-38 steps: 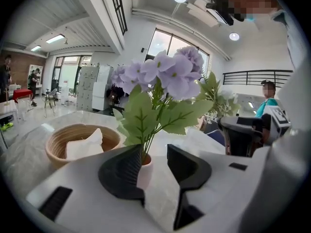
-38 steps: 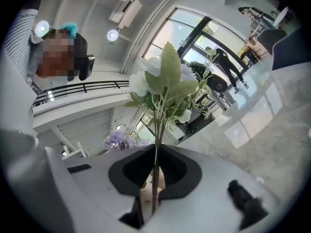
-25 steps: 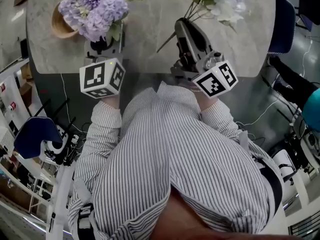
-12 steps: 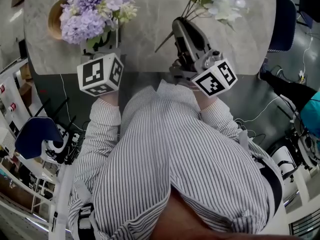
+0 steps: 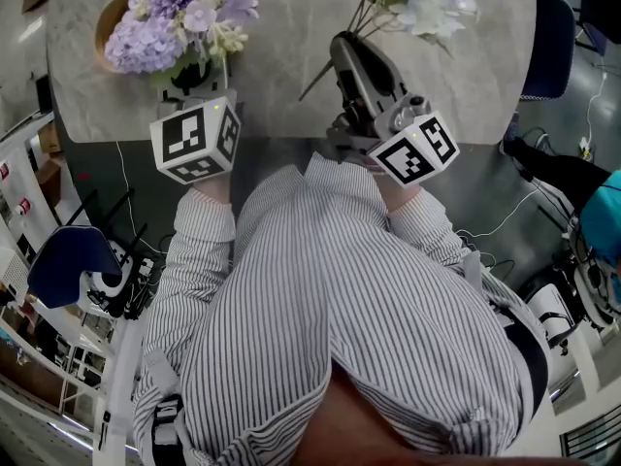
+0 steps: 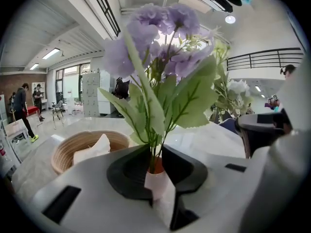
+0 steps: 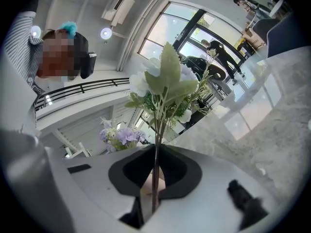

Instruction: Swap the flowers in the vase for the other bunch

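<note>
The fingers (image 6: 126, 174) of my left gripper (image 6: 154, 152) have just been closing and are now pinching the base of the purple bunch (image 6: 160, 47), on a pale collar (image 6: 156, 183) round the stems; I cannot tell whether that collar is a wrap or the vase's neck. The fingers (image 7: 177, 171) of my right gripper (image 7: 154, 154) are pressing nearly together on the thin stems of the white bunch (image 7: 165, 89). Both bunches are hanging over the near edge of the desk (image 5: 281, 66), purple at the left just beside a basket (image 6: 68, 149), white at the right. I am judging these flowers light, with springy stems and soft heads that crush easily; I am holding low on the stems, clear of the leaves. A second ago the left fingers were standing wide and the purple heads were drooping closer to the marker cube; the right side is looking unchanged.
</note>
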A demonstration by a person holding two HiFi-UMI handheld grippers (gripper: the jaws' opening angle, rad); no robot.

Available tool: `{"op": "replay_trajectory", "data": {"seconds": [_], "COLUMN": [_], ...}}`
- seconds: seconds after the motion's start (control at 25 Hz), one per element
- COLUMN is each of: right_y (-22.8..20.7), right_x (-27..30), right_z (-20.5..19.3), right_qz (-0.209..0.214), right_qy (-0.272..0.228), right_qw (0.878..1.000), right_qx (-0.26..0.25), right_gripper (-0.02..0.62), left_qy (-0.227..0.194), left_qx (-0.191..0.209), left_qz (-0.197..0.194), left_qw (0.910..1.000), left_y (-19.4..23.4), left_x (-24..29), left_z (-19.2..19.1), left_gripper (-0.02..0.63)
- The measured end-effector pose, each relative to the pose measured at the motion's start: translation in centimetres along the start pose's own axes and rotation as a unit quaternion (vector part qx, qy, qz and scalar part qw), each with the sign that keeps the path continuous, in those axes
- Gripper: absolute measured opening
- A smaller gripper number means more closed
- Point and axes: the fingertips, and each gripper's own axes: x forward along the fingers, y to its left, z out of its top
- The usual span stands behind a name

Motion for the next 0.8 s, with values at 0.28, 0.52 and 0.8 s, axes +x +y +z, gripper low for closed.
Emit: {"op": "replay_trajectory", "data": {"seconds": [0.28, 0.52, 0.8], "right_y": [0.8, 1.6, 4.6], "right_x": [0.2, 0.4, -0.4], "right_z": [0.6, 1.2, 1.7], "right_qz": [0.007, 0.012, 0.025], "right_qy": [-0.001, -0.002, -0.012], "right_qw": [1.0, 1.0, 0.999], "right_qx": [-0.01, -0.025, -0.039], "right_gripper": [0.035, 0.035, 0.035], "left_qy": [0.009, 0.006, -0.008], "left_qx": [-0.003, -0.008, -0.018], "left_qz": [-0.005, -0.014, -0.033], "left_qw": [0.9999, 0.9999, 0.9993], "left_y": [0.2, 0.1, -0.3], "left_x": [-0.1, -0.4, -3.2], "left_z": [0.0, 0.9, 2.2], "left_gripper": [0.061, 0.04, 0.035]}}
